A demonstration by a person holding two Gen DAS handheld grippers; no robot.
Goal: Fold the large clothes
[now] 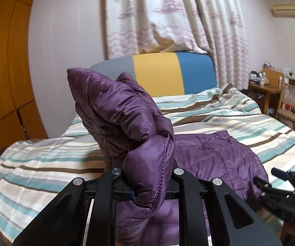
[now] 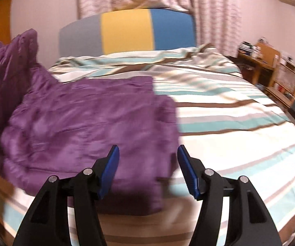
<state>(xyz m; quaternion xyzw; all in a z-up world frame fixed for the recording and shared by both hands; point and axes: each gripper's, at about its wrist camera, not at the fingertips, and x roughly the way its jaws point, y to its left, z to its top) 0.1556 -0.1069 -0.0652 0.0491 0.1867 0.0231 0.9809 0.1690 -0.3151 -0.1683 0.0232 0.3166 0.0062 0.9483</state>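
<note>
Showing only rightward: right tongs (image 2: 148, 164) agape over purple jacket (image 2: 90, 119).

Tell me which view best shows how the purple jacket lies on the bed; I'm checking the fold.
The right wrist view: the purple down jacket lies spread across the striped bedspread, though blurred. In the left wrist view, a lifted bunch clamped in the left hand-held gripper hides much of it.

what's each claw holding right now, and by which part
Left claw is shut on a bunched stitched edge of the purple jacket, lifting it. Right claw is open, holding nothing.
</note>
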